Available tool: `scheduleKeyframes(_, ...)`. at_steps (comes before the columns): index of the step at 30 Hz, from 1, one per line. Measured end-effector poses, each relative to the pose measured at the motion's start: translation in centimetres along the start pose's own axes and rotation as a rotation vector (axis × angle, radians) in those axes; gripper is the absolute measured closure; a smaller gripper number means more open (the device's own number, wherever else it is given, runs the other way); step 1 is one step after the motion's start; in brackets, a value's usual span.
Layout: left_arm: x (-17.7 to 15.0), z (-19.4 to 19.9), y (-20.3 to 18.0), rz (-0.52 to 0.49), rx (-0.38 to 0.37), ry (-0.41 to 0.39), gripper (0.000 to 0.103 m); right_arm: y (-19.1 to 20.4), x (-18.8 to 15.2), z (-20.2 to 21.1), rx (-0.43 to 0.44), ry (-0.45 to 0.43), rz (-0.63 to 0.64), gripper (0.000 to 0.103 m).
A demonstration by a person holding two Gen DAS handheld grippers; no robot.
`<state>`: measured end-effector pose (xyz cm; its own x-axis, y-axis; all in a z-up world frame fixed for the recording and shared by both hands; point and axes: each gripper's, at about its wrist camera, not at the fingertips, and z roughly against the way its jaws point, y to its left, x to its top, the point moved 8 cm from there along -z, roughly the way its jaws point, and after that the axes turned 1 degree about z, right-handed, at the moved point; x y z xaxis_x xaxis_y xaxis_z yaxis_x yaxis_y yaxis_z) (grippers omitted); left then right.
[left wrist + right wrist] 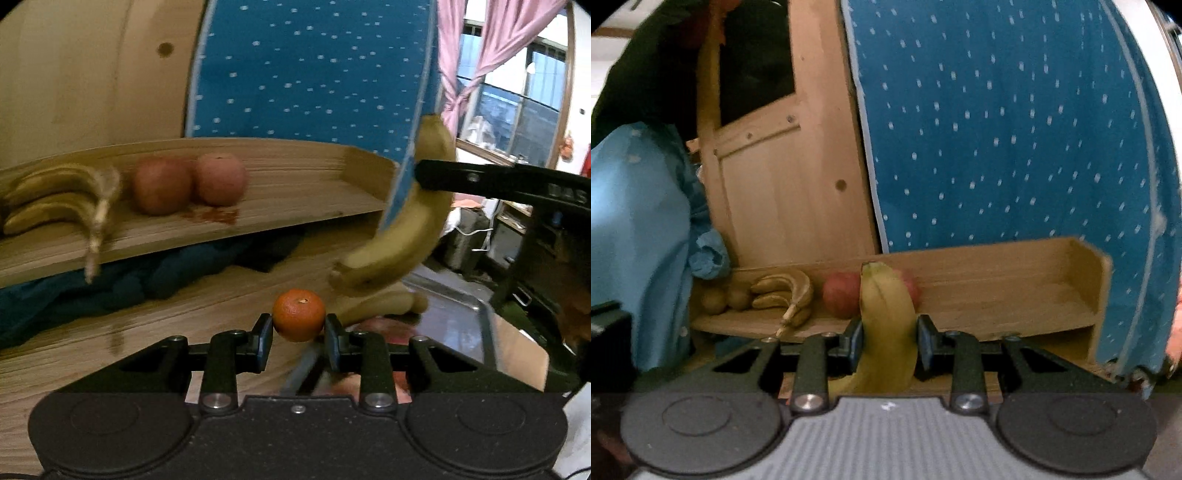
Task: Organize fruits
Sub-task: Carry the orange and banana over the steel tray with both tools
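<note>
- L gripper [298, 328]: jaws narrow, clamped on a small orange [299, 314]; pads press both its sides, fruit clear of the wooden tabletop [110, 354].
- R gripper [889, 341]: narrow, holding a yellow banana [886, 325] upright, tip at 12 o'clock, curve running down betw. the fingers.
- In L wrist view, same banana [406, 236] hangs at 2 o'clock from the orange, pinched by the R tool's black finger [480, 181].
- Wooden shelf [997, 295] behind: banana bunch [783, 295] at 10 o'clock from the held banana, two red apples [842, 295] just behind it, partly hidden.
- Two brownish round fruits [724, 299] left of the bunch; kind unclear.
- Blue dotted cloth [1015, 129] hangs above shelf, 12–2 o'clock.
- Metal tray [461, 314] at 3 o'clock of the orange; another banana [384, 304] lies just behind the orange.
</note>
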<state>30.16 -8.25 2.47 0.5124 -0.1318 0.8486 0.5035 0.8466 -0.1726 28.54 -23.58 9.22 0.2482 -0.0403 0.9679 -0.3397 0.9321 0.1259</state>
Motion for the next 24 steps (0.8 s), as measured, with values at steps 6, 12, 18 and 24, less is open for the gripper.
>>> scheduleKeyframes(6, -0.7, 1.2, -3.0, -0.050, -0.083, -0.007, 0.071, 0.3, -0.8, 4.3, -0.013, 0.053, 0.072, 0.068)
scheduleKeyframes(12, -2.9, 2.5, -6.8, -0.151, -0.181, 0.030, 0.070, 0.2, -2.5, 5.6, -0.018, 0.159, 0.127, 0.068)
scheduleKeyframes(18, -5.2, 2.9, -9.1, -0.173, -0.247, 0.092, 0.070, 0.2, -4.1, 6.2, -0.009, 0.297, 0.196, 0.068)
scheduleKeyframes(24, -6.1, 1.6, -9.8, -0.180, -0.226, 0.136, 0.070, 0.1, -5.7, 4.4, 0.002, 0.404, 0.228, 0.068)
